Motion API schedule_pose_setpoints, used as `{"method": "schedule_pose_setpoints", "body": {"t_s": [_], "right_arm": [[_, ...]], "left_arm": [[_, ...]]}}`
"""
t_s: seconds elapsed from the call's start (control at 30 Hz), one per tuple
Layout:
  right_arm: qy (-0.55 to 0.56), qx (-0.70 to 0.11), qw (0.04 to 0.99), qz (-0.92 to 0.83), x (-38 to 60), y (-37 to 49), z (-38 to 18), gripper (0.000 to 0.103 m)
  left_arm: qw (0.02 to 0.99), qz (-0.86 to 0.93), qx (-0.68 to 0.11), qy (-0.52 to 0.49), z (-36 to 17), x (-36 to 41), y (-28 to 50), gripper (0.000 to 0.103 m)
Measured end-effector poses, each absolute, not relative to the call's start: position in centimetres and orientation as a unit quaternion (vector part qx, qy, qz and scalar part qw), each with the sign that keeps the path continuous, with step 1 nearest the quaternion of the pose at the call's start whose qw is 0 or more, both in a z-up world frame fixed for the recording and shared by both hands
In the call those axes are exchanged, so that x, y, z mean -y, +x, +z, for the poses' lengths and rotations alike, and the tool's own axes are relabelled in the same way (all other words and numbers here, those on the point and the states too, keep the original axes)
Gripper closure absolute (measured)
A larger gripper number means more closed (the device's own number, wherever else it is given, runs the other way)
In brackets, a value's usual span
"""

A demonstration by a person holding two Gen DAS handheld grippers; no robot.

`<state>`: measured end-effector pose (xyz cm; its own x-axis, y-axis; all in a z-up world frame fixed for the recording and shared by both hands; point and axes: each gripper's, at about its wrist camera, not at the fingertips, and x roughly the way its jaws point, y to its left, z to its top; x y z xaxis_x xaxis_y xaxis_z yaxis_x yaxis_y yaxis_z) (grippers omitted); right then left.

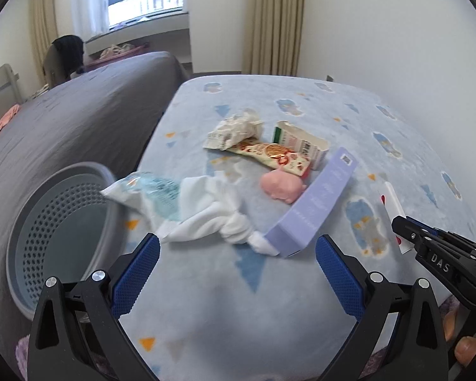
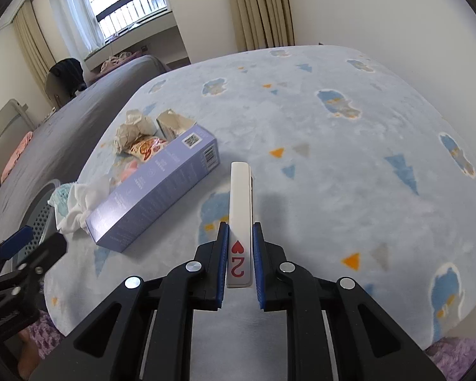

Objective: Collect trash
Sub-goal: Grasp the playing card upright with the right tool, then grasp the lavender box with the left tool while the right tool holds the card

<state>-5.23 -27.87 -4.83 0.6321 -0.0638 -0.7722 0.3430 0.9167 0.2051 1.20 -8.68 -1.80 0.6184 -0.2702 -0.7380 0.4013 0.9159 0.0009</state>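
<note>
Right tool: now the right tool (image 2: pixel 240 231) pinches a thin white box (image 2: pixel 240 197) with a red heart and a "2" on its near end; the blue pads press both sides of it.
White box: it points away from the camera; its underside is hidden, so I cannot tell whether it touches the bed (image 2: pixel 349 158).
Left tool: the left tool (image 1: pixel 236 247) is spread wide, with nothing between the pads, near the white cloth (image 1: pixel 206 209).
Trash pile: on the light blue bed cover lie a long purple box (image 1: pixel 317 203), a pink lump (image 1: pixel 280 187), a snack wrapper (image 1: pixel 273 154), a torn carton (image 1: pixel 301 141) and crumpled paper (image 1: pixel 234 128); they lie close together, and some overlap.
Hard to read: the plastic packet (image 1: pixel 142 187) at the left end of the cloth is blurred, and its print is not readable.
Basket: a grey perforated basket (image 1: pixel 63 222) stands left of the bed; its lower part is cut off by the left tool.
Person: only fingertips (image 1: pixel 466 347) show, at the lower right edge in the left view.
</note>
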Motion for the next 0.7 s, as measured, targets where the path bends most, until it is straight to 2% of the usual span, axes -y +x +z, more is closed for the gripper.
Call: {"method": "schedule_pose_setpoints", "body": {"t_s": [0.57, 0.67, 0.7], "right_arm": [[0.239, -0.401, 0.879, -0.101, 31.7, -6.4, -5.6, 0.088], [0.243, -0.4, 0.878, -0.098, 31.7, -6.4, -5.6, 0.088], [0.244, -0.4, 0.878, -0.096, 31.7, -6.4, -5.6, 0.088]], "left_arm": [[0.871, -0.23, -0.416, 0.126, -4.7, 16.2, 4.0, 0.007], [0.87, -0.228, -0.418, 0.131, -5.1, 16.8, 4.3, 0.013], [0.868, -0.229, -0.419, 0.133, -5.2, 17.1, 4.3, 0.018]]}}
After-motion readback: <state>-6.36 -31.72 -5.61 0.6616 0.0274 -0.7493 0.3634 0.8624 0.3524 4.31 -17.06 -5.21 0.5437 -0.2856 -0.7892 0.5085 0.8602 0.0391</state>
